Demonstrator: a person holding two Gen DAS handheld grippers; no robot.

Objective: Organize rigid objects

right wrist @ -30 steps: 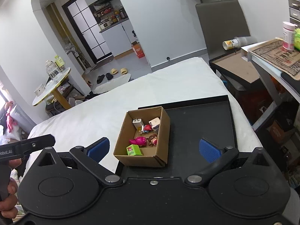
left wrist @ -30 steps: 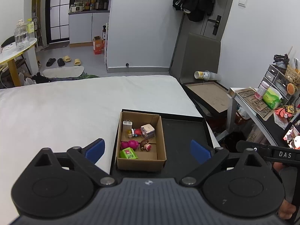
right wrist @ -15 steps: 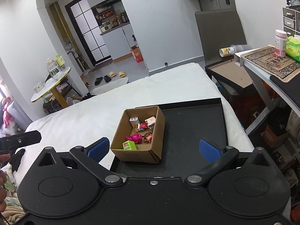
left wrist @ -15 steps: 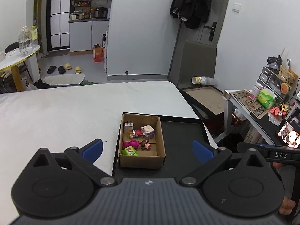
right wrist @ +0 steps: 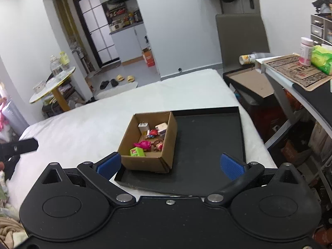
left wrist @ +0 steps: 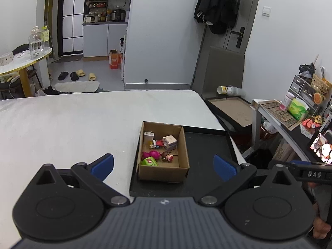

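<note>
Left wrist view, cardboard box (left wrist: 164,171) on black tray (left wrist: 205,151), both grippers' jaws wide, empty.

A small home, a studio flat: a white bed (left wrist: 72,124), slippers (left wrist: 85,74) on the floor, a kitchenette (left wrist: 103,20) behind, coats (left wrist: 217,4) hanging on the door.
</note>
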